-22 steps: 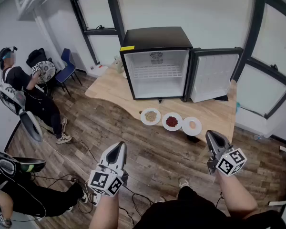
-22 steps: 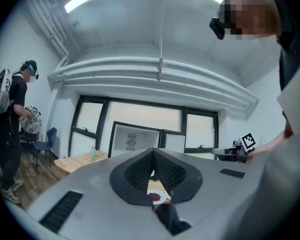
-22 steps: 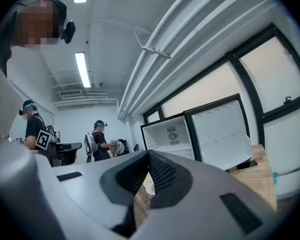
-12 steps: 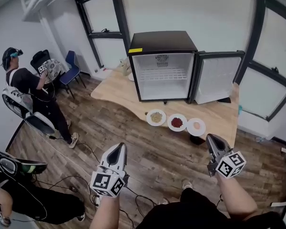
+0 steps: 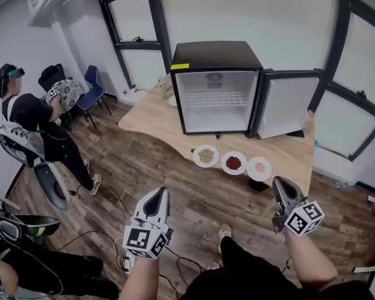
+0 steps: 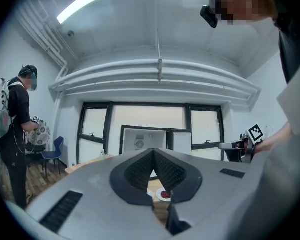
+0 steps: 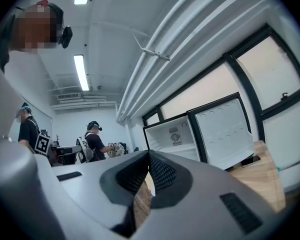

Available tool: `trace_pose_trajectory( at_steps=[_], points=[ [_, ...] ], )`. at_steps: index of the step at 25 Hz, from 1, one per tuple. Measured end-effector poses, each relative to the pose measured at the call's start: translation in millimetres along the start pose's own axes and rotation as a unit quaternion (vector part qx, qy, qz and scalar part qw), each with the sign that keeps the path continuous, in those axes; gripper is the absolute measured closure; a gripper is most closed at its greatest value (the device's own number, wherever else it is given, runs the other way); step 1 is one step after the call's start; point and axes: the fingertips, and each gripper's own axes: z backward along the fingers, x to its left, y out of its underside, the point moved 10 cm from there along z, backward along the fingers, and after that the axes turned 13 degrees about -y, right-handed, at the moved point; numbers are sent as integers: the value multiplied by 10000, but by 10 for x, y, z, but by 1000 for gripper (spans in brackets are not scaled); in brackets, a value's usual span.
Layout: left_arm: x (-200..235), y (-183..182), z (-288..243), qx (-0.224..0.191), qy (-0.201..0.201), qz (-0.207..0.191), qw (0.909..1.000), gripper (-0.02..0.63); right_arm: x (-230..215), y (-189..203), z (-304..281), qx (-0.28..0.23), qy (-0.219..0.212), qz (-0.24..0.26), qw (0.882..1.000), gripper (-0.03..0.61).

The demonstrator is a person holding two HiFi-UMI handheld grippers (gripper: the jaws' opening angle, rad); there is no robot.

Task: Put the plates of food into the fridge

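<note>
Plates of food [image 5: 234, 162] (three, in a row) sit on the table [image 5: 149, 121] before the open fridge [image 5: 215, 54], at eleven o'clock from the nearer right gripper [image 5: 280, 184] and one o'clock from the left gripper [image 5: 160, 194]. Both grippers are closed and empty.

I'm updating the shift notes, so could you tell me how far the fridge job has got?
Done: the fridge stands open and empty. In hand: nothing; left gripper and right gripper are both shut, empty, short of the table. Left: all three plates wait on the table.
</note>
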Motion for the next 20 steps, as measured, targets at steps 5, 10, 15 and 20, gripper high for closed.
trace_pose_trajectory(
  at_steps=[5,10,15,20],
  points=[
    [-16,-48,-197,-150,148,-333,9992,607,-228,28,-294,-147,-74,-41,9999,555],
    [179,-40,-471,27,-138,-287,9995,609,-479,55,-774,-110,-219,-162,9996,555],
    [298,-101,-905,152,-273,-386,9988,609,-804,-13,-1251,-33,-360,-156,9992,555],
    [358,-134,-1292,265,-475,-393,9977,607,-1140,-50,-1690,74,-510,-256,9983,555]
  ],
)
